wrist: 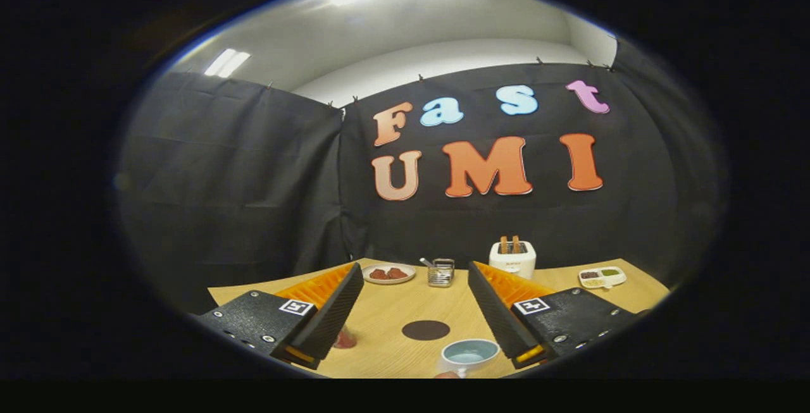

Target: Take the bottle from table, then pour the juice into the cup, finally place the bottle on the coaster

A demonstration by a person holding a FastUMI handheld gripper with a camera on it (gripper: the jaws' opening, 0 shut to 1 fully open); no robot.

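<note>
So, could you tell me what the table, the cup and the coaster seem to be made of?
Table: pale wood or wood laminate, matte, with faint grain. Cup, between the open gripper's fingers: probably glazed ceramic, with a smooth blue-grey sheen. Coaster: a flat dark disc, matte; material unclear.

Booth dimly lit, ceiling light fixtures (226, 62) seen glaring at eleven o'clock, wooden table (386, 324) evenly lit, edges strongly bent by fisheye, rim softly blurred, darkened.
</note>
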